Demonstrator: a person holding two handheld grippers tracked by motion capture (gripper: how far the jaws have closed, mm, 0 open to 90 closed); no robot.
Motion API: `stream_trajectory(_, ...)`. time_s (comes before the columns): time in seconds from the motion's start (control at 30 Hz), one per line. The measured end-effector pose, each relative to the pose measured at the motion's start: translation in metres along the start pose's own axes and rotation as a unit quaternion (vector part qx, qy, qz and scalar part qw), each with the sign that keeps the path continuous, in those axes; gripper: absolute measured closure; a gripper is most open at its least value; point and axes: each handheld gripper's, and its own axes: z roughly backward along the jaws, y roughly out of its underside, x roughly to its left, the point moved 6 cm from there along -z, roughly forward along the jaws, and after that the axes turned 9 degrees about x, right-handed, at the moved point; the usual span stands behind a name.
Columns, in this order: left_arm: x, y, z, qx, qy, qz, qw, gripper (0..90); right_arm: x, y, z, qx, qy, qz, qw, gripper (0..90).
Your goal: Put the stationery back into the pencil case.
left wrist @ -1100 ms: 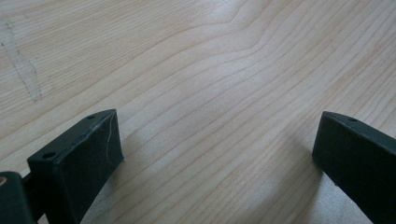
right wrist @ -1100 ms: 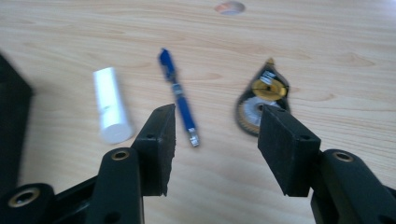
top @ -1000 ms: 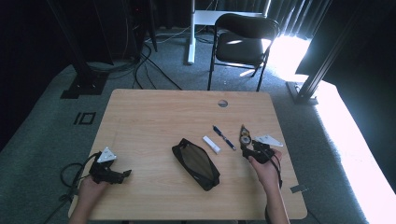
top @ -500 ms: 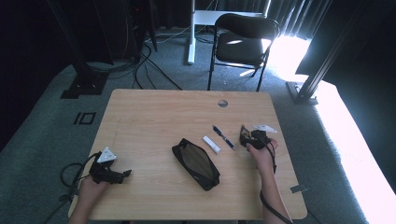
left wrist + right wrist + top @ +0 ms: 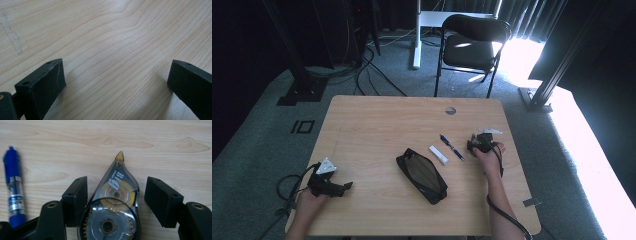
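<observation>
Straddling the correction tape dispenser (image 5: pixel 113 205), the right gripper (image 5: pixel 116 202) has its 2 jaws spread, the left one touching it, flat on the table (image 5: pixel 377 125) beside the blue pen (image 5: pixel 13 187). Left gripper (image 5: pixel 116 85) gapes over bare wood.

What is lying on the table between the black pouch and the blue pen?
In the high view, a small white eraser-like block lies on the table between the black pouch and the blue pen, apart from both.
</observation>
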Motion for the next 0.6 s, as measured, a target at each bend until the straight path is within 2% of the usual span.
stream_trajectory(0.1,0.0,0.0,0.0,0.0,0.0,0.0,1.0,1.6,0.001,-0.0004,-0.0007,0.003,0.007,0.009,0.9999,37.2)
stream_trajectory(0.23,0.0,0.0,0.0,0.0,0.0,0.0,1.0,1.6,0.0018,-0.0003,-0.0007,-0.009,0.009,0.01,0.9999,46.9)
stream_trajectory(0.37,0.0,0.0,0.0,0.0,0.0,0.0,1.0,1.6,0.0032,0.001,-0.0006,-0.018,0.012,0.005,0.9998,48.7)
stream_trajectory(0.53,0.0,0.0,0.0,0.0,0.0,0.0,1.0,1.6,0.0034,-0.0001,0.0009,-0.005,0.009,-0.001,0.9999,49.5)
stream_trajectory(0.6,0.0,0.0,0.0,0.0,0.0,0.0,1.0,1.6,0.0034,-0.0001,0.0027,0.005,0.0,-0.006,1.0,49.9)
